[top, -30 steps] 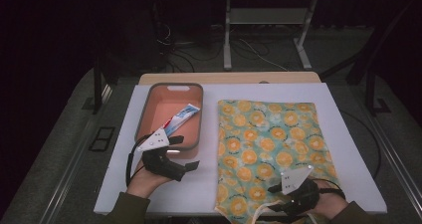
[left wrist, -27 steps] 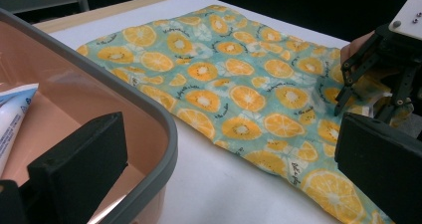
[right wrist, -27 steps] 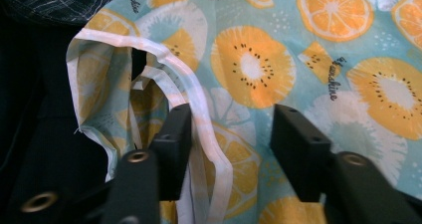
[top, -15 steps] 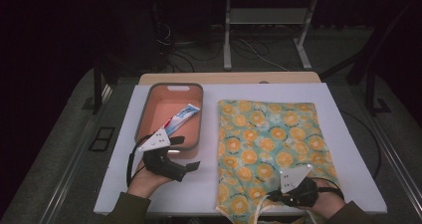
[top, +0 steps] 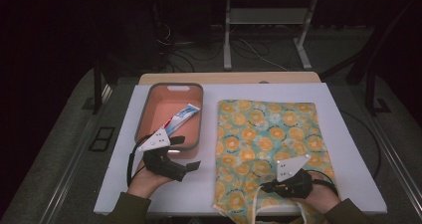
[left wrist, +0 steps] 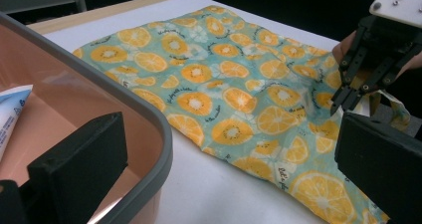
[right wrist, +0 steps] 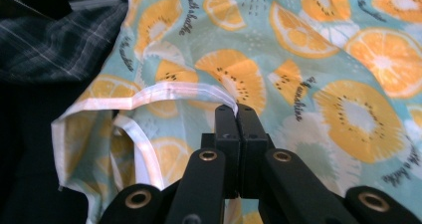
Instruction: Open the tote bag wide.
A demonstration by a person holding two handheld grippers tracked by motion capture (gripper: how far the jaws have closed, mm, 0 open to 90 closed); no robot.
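Observation:
A cloth bag (top: 268,134) printed with orange slices on teal lies flat on the right half of the white board. Its pale handle strap (right wrist: 169,92) loops off the near edge. My right gripper (right wrist: 238,109) is shut on the bag where that strap meets the fabric, at the bag's near edge (top: 268,186). From the left gripper view, the right gripper (left wrist: 343,97) has its tips pressed together on the cloth. My left gripper (top: 186,153) is open, with nothing between its jaws. One jaw sits over the near corner of the pink tray (left wrist: 149,119) and the other over the bag's edge.
The pink tray (top: 142,117) with a grey rim stands on the board's left half and holds a toothpaste tube (top: 181,118). A bare strip of white board (top: 209,149) separates tray and bag. Beyond the table are metal stand legs and floor cables.
The right gripper has shifted slightly farther onto the bag's near edge. The left hand and the tray have not moved.

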